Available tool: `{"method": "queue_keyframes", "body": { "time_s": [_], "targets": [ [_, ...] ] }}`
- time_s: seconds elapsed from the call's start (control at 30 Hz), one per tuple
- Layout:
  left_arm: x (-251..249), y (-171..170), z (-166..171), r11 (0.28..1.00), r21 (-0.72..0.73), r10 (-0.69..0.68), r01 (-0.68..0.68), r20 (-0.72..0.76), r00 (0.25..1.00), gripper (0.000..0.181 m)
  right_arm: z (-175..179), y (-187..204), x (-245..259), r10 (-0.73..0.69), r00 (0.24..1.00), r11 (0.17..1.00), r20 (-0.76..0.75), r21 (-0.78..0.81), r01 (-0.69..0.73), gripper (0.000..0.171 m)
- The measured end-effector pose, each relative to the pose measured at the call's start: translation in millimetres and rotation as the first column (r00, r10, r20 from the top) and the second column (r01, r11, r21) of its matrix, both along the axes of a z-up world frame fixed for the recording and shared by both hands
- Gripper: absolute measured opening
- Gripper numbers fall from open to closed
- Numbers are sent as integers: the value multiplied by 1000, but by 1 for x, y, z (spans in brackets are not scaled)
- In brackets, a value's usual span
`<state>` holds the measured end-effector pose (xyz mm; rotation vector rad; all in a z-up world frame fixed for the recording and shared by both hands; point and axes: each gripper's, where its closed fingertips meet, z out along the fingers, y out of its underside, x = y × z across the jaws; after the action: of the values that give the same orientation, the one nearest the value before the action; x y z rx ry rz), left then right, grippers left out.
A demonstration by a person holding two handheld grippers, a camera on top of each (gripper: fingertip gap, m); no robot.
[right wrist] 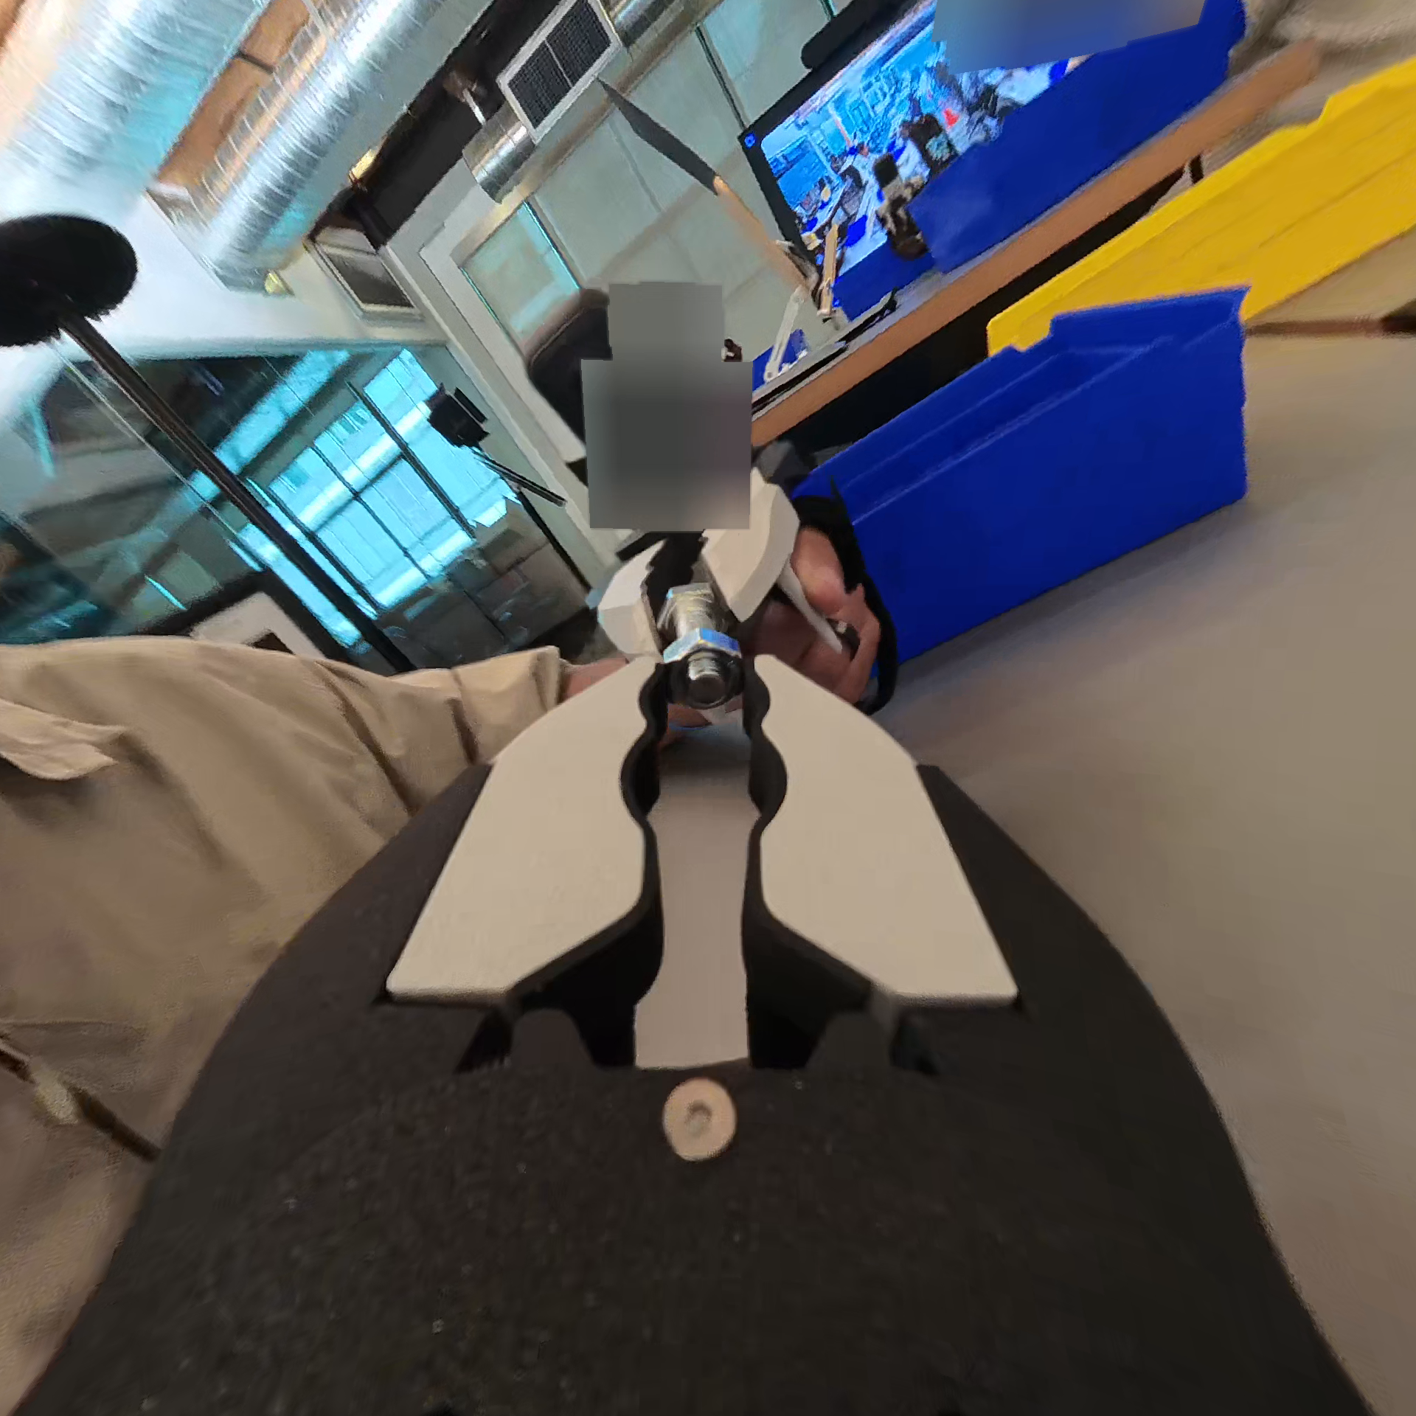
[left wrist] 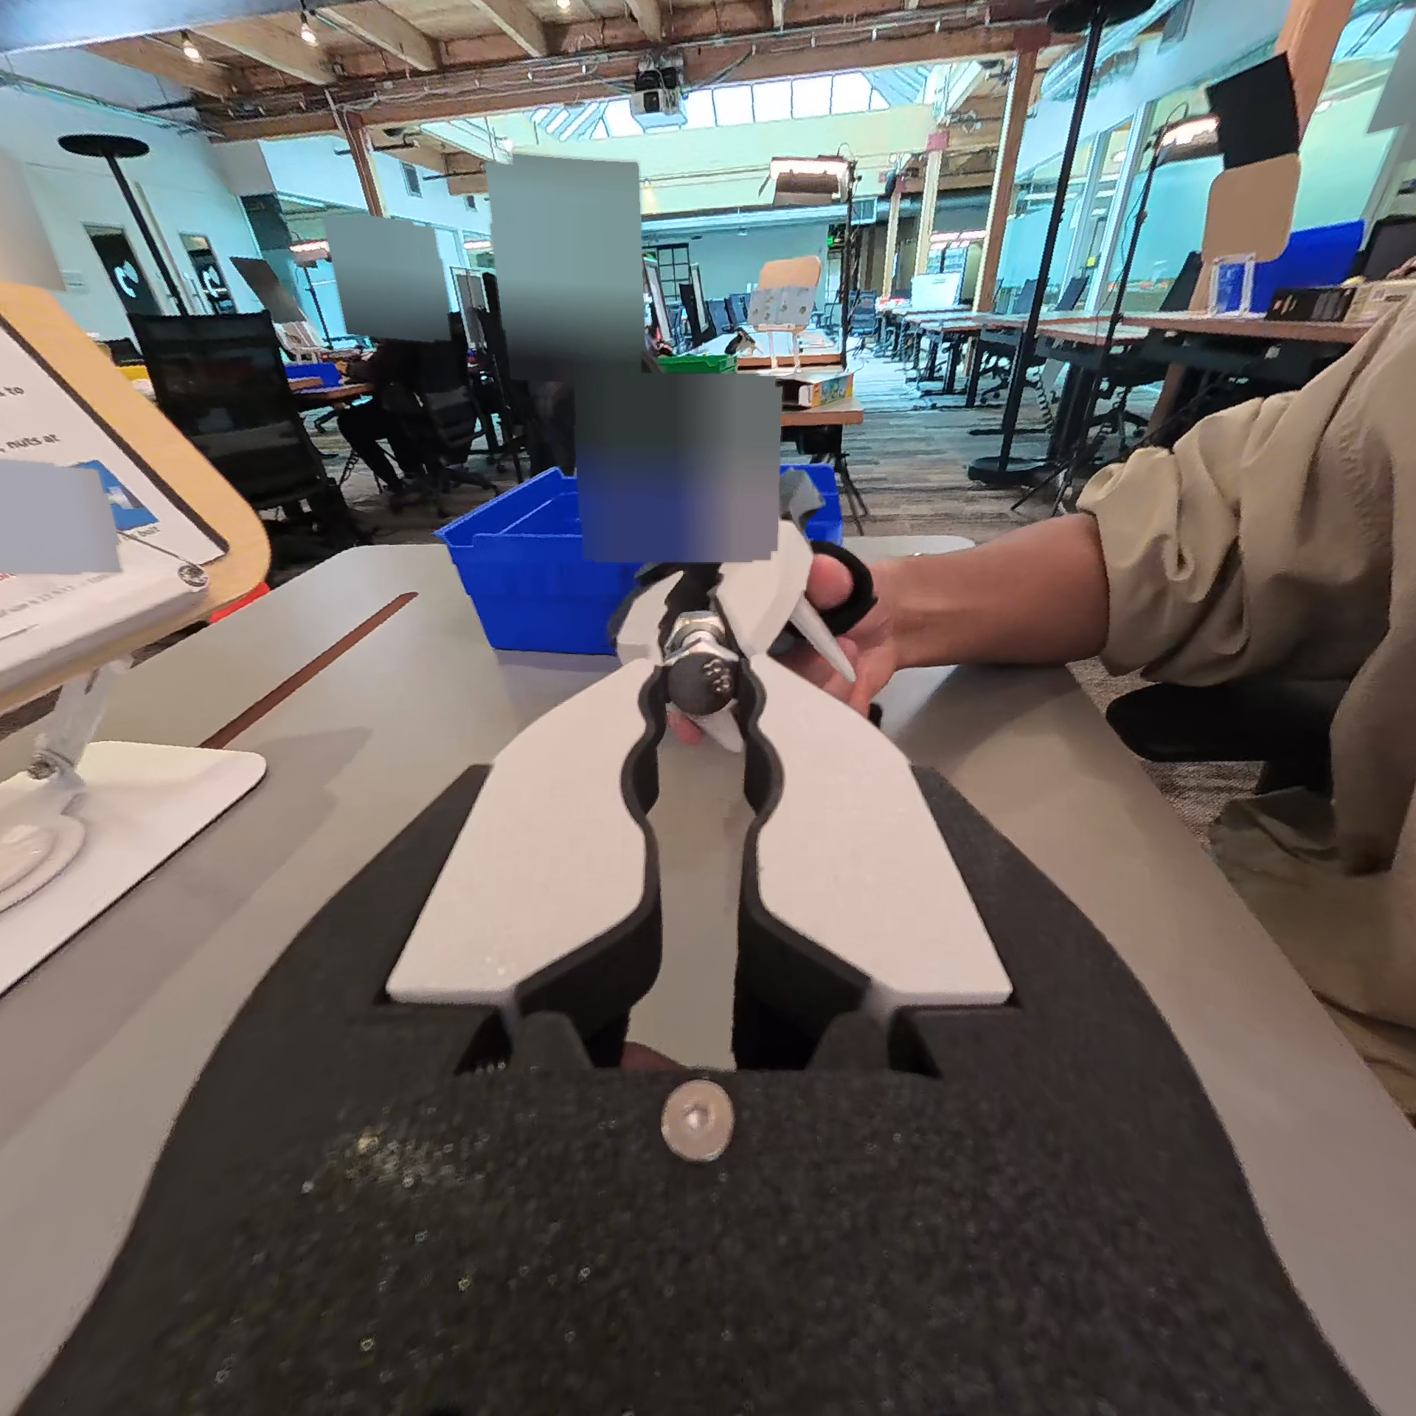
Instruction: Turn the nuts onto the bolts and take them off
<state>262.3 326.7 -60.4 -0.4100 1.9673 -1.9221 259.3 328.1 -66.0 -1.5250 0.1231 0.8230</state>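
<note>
Left gripper (left wrist: 701, 682) jaws pinched the bolt (left wrist: 701, 678) head at 12 o'clock as anchor; right gripper (right wrist: 701, 674) jaws pinched the nut (right wrist: 699, 646) for turning.

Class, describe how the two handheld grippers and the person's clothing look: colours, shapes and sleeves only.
Each gripper, left gripper and right gripper, has two pale grey fingers with wavy black inner pads, set in a black speckled body with a silver screw. The person wears a loose khaki sleeve and a black hand strap.
</note>
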Motion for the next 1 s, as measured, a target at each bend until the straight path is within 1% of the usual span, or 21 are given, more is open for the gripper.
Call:
{"method": "queue_keyframes", "body": {
  "time_s": [0.1, 0.17, 0.2, 0.23, 0.3, 0.33, 0.37, 0.4, 0.43, 0.47, 0.5, 0.57, 0.63, 0.67, 0.7, 0.73, 0.77, 0.8, 0.87, 0.93, 1.0],
  "targets": [
    [-2, -1, -1, 997, -58, -55, 51, -73, 996, 17, -2, -1, -1, -63, 976, 998, 208, 29, 58, 18],
    [-2, -4, -4, 990, -105, -104, 89, -143, 984, 17, -5, -3, 1, -111, 912, 994, 395, 44, 102, 18],
    [-4, -5, -5, 985, -131, -134, 113, -170, 976, 17, -7, -5, 0, -139, 848, 990, 511, 64, 123, 18],
    [-7, -8, -6, 976, -160, -178, 148, -196, 964, 17, -7, -7, -1, -173, 753, 985, 635, 107, 137, 18],
    [-12, -12, -7, 962, -192, -235, 191, -235, 943, 17, -10, -12, -3, -236, 496, 971, 835, 186, 149, 18],
    [-13, -14, -9, 962, -187, -243, 201, -241, 940, 17, -12, -13, -3, -244, 387, 968, 889, 199, 152, 18],
    [-14, -15, -10, 960, -185, -253, 211, -248, 935, 17, -13, -15, -3, -243, 319, 967, 916, 202, 155, 18],
    [-14, -16, -10, 961, -183, -248, 207, -240, 938, 17, -13, -15, -3, -242, 302, 966, 922, 200, 164, 18],
    [-15, -16, -10, 961, -180, -248, 209, -230, 941, 17, -14, -16, -4, -231, 340, 969, 912, 186, 162, 19],
    [-15, -15, -8, 963, -177, -242, 205, -216, 946, 17, -14, -16, -6, -207, 407, 976, 890, 159, 148, 26],
    [-14, -14, -5, 966, -172, -226, 194, -194, 955, 17, -14, -16, -7, -188, 483, 981, 855, 137, 139, 35],
    [-12, -8, 2, 972, -170, -191, 164, -155, 969, 17, -9, -15, -6, -162, 648, 987, 744, 108, 122, 42],
    [-9, -1, 6, 984, -131, -136, 122, -102, 985, 17, -5, -12, -2, -128, 815, 992, 565, 63, 112, 46],
    [-7, 1, 5, 992, -94, -96, 89, -70, 993, 17, -4, -9, 1, -105, 892, 994, 440, 28, 103, 47],
    [-5, 3, 5, 997, -61, -59, 57, -36, 998, 17, -2, -7, -1, -53, 956, 998, 289, 4, 55, 49],
    [-5, 4, 5, 998, -39, -50, 50, -18, 999, 17, 1, -5, -2, -9, 991, 1000, 131, -6, 10, 48],
    [-5, 4, 6, 999, -25, -42, 42, -8, 999, 17, 3, -3, -1, 25, 1000, 1000, -15, -4, -25, 49],
    [-4, 5, 7, 999, -20, -26, 26, 7, 1000, 17, 6, -3, -1, 67, 988, 998, -141, 16, -65, 48],
    [-4, 5, 4, 1000, 5, -19, 19, 12, 1000, 17, 7, -2, 3, 116, 937, 993, -328, 27, -114, 38],
    [-3, 3, 0, 1000, 28, -10, 10, 20, 1000, 17, 9, -3, 4, 154, 893, 988, -423, 54, -144, 24],
    [-3, 1, -3, 999, 42, -7, 6, 27, 1000, 17, 6, -2, 1, 152, 897, 988, -414, 40, -149, 20]
  ]
}}
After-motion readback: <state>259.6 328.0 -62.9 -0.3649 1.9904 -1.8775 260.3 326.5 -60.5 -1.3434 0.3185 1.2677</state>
